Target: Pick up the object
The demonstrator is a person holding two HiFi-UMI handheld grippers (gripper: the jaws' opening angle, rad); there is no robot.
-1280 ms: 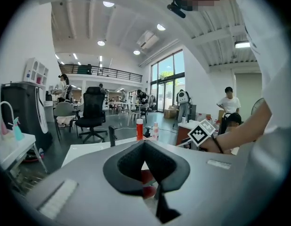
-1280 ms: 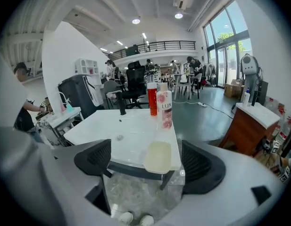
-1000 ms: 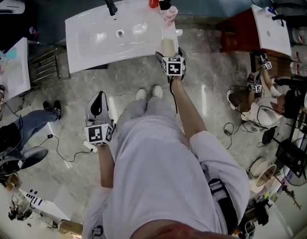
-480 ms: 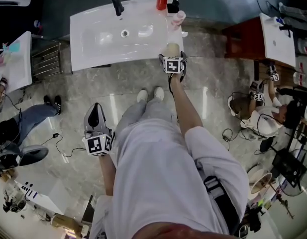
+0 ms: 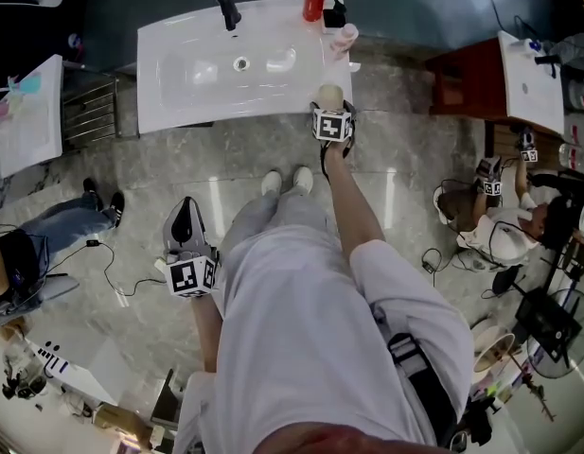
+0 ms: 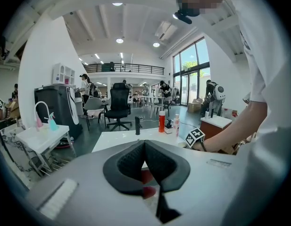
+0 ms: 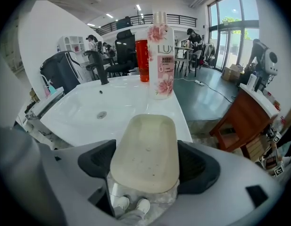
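Soap bar (image 7: 145, 152): pale, oblong, lying lengthwise between the fingers of the right gripper (image 7: 146, 163), at the near right corner of the white basin-top desk (image 5: 168, 102). Its near end overhangs the desk edge; floor and shoes show under it.

Change over the last second: the right fingers stood at their widest around the bar and are now closing on it. Both dark pads look to be meeting its long sides. From this angle I can't swear they bear down firmly yet, since the bar's rim hides part of the left pad. The gripper has barely shifted along the desk corner meanwhile.

Left gripper (image 6: 144, 144): fingers together, nothing in them, still hanging by the person's side over the floor, well apart from the desk.

Reading: approach is done and the grasp is under way; the lift is not yet begun. The bar looks smooth, so I'd want the squeeze settled before raising. The pink bottle (image 7: 160, 55) stands just beyond it.
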